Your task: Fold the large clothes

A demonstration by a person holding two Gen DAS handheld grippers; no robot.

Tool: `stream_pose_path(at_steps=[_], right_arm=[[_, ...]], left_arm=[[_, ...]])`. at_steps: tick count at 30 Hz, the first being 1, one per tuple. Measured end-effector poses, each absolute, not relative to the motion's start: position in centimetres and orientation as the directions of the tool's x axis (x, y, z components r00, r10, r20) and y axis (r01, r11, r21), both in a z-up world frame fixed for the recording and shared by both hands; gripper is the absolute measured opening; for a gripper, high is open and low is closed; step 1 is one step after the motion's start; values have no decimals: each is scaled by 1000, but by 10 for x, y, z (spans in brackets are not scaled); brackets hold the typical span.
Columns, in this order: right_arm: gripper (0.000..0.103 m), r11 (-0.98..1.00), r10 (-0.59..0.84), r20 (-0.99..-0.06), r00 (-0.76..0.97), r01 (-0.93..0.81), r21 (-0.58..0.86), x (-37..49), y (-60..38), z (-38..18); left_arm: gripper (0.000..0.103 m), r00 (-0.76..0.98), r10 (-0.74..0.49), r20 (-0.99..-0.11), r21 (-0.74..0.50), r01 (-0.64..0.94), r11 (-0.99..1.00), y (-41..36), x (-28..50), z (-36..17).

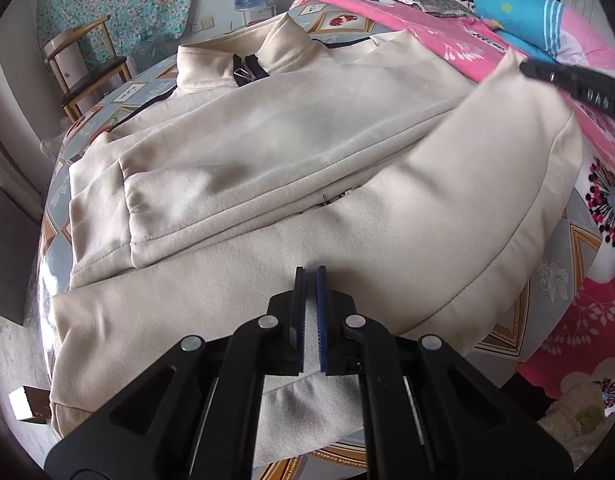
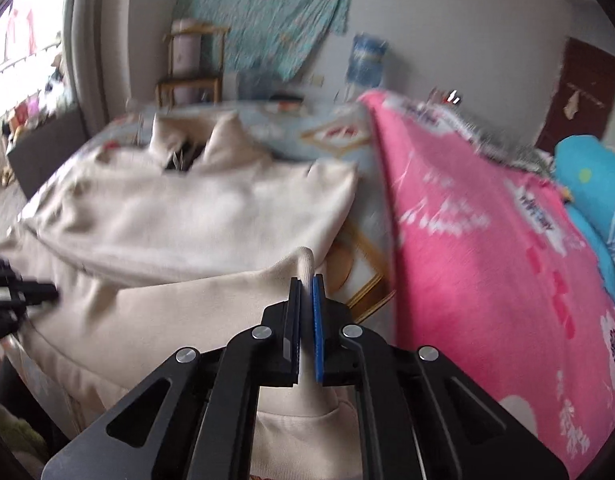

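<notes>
While the cream jacket [image 1: 291, 148] lies spread across the patterned table [image 1: 143, 90], collar [image 1: 243, 54] at the far end and zipper up, the step in hand looks like the bottom-to-top fold: both grippers have a bite on the near hem and need to carry it toward the collar.

Layout, big to small:
- Table holds the whole garment; pink blanket [image 2: 487, 248] is heaped just beside its right edge, a blue pillow [image 2: 591, 184] further back. Keep the carried cloth clear of the blanket.
- Jacket sleeves look already folded in across the chest; one cuff [image 1: 147, 196] sits on the left side of the body. Don't drag the hem over it low, or it will roll.
- left gripper [image 1: 310, 276]: jaws closed down on a pinch of the hem fabric, cloth bunched under the fingers and running back beneath the tool.
- right gripper [image 2: 306, 284]: jaws clamped on a fold of the hem's right side, a peak of cloth standing up between the pads. Right wrist view is smeared, so the grip depth is hard to judge.

Doing it well, my read:
- Lift both pinches together, level, so the hem stays taut between them.
- Go up first, then forward; land the hem just short of the collar.
- Right bite looks shallow, near the fingertips; move slowly so it doesn't slip out.
- Release only once the cloth rests flat.
</notes>
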State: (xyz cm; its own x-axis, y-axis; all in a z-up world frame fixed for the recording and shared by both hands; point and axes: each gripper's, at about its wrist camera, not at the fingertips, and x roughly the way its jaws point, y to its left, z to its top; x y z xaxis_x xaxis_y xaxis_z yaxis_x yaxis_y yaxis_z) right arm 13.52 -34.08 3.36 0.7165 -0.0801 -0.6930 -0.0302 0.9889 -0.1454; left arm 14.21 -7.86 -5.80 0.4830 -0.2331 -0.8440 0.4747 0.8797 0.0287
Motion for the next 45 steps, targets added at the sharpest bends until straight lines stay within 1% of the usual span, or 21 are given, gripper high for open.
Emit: stream_pose_path(at_steps=[3,6,8,10,12,13,14,16,19,22,25,26,28,29,30,34,36,38,41,43,45], right_arm=[[5,988,-113,-719,686,4,-152,151,-344,10],[5,984,-151,-777,612,16,-178,170,-347,-36],[5,978,-176,-770,614,22,-206,170,-343,-39],[6,982,-167,-773,613,32,-186,167,-346,-27],[12,993,-115,-774,623,62,-98,158,-360,-4],[22,995,-96,-767,634,77,-61,153,-366,5],[28,995,-68,-739,671,99,-2,140,-374,23],[29,993,-38,-692,721,103,53,122,-378,46],[29,988,110,-671,733,-10,151,101,-352,58],[29,967,256,-717,648,-169,193,99,-299,35],[29,941,330,-774,540,-254,224,108,-255,-1],[29,941,325,-786,526,-262,213,111,-246,-9],[29,957,242,-831,501,-263,121,118,-226,-30],[29,963,193,-837,511,-264,61,121,-219,-40],[29,962,185,-822,538,-269,40,122,-216,-42],[27,973,167,-841,515,-224,56,132,-218,-40],[27,977,151,-845,513,-209,48,127,-219,-32],[27,966,196,-821,536,-251,67,117,-220,-12],[27,923,284,-798,531,-377,78,88,-199,7],[27,899,304,-808,504,-432,69,77,-181,1],[27,902,259,-841,476,-431,34,78,-165,-20]], left_arm=[[6,482,-232,-845,29,475,880,-78,142,-58],[6,482,-236,-843,24,473,880,-78,142,-58],[6,483,-241,-842,20,474,880,-78,142,-58],[6,483,-245,-840,13,470,882,-77,143,-58],[6,481,-262,-837,-5,471,882,-74,143,-58],[6,478,-271,-835,-15,474,881,-72,143,-58],[6,476,-278,-835,-21,476,879,-71,144,-59],[6,472,-292,-832,-35,481,876,-69,144,-59],[6,472,-304,-828,-44,485,873,-68,144,-60],[6,473,-317,-822,-53,490,870,-66,143,-60],[5,469,-342,-815,-84,488,869,-61,145,-61],[4,466,-350,-813,-95,486,869,-60,146,-61],[2,457,-367,-810,-122,481,868,-55,148,-62],[2,448,-388,-806,-151,478,865,-52,150,-62],[2,443,-405,-800,-172,478,862,-49,152,-63],[1,453,-438,-777,-201,481,853,-36,150,-57],[1,450,-486,-749,-238,503,831,-27,141,-45],[2,446,-520,-728,-248,537,806,-19,126,-32],[2,412,-539,-735,-265,558,787,-11,108,-29],[2,388,-529,-755,-280,538,795,-10,103,-40],[2,383,-475,-793,-258,494,830,-10,105,-55]])
